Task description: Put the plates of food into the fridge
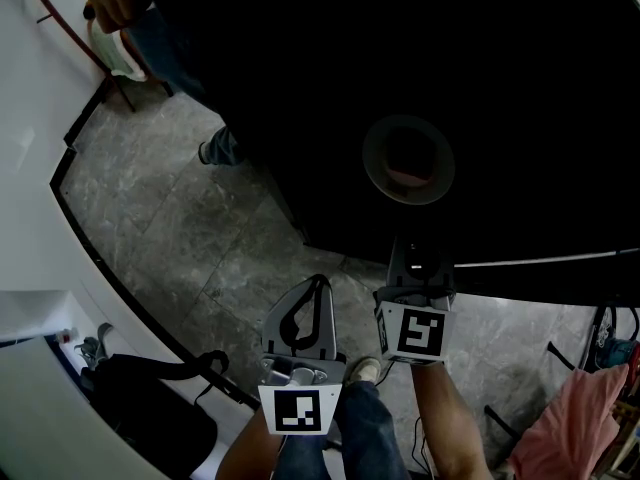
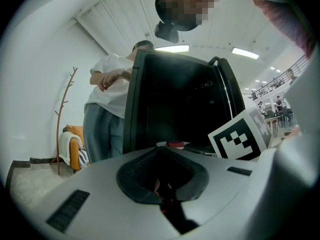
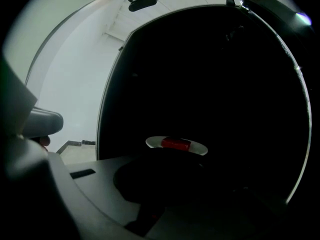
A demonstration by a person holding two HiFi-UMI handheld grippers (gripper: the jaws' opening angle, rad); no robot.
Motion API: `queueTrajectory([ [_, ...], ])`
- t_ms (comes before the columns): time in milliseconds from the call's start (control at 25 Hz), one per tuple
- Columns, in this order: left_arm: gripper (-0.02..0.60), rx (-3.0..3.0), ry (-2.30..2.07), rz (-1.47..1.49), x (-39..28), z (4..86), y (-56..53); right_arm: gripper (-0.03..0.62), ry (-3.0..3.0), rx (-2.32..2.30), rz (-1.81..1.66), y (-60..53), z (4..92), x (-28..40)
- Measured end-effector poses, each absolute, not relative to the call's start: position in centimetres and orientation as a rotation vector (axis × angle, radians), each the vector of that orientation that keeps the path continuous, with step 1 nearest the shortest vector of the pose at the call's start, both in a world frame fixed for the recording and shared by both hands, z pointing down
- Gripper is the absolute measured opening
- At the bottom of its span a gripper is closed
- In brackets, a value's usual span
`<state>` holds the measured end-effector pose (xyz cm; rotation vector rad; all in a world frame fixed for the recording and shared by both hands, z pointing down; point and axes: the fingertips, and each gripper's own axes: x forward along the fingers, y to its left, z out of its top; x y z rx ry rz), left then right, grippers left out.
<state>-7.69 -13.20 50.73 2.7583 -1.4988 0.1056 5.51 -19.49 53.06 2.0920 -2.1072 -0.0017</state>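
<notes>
Risked, by judgement, shoving the plate [image 1: 408, 160] and its red food [image 3: 176, 144] across the dark tabletop [image 1: 520, 88] if driven in with jaws unopened. Held the right gripper [image 1: 415, 246] at the tabletop's near edge, short of the plate, jaws together on nothing. Held the left gripper [image 1: 318, 282] lower, over the floor [image 1: 180, 218], jaws likewise together and empty.

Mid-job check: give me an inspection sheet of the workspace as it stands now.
Surface: black tabletop, very dark.
Job's things: plate with red food on the tabletop, ahead of the right gripper; fridge not seen.
Clutter: black bag lower left, pink cloth lower right.
Grippers: left gripper shut, empty, over the floor; right gripper's jaws too dark to read.
Cables: dark loops by the pink cloth, possibly cables.
Surroundings: grey stone floor; a person beside the tabletop.
</notes>
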Motion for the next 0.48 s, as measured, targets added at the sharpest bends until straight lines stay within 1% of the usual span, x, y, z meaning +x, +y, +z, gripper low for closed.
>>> queueTrajectory([
  [480,0.006,2.729,-1.500,0.114,-7.7,51.2,-13.0,0.011,-2.068,2.125,0.019,-20.5,53.3,6.7],
])
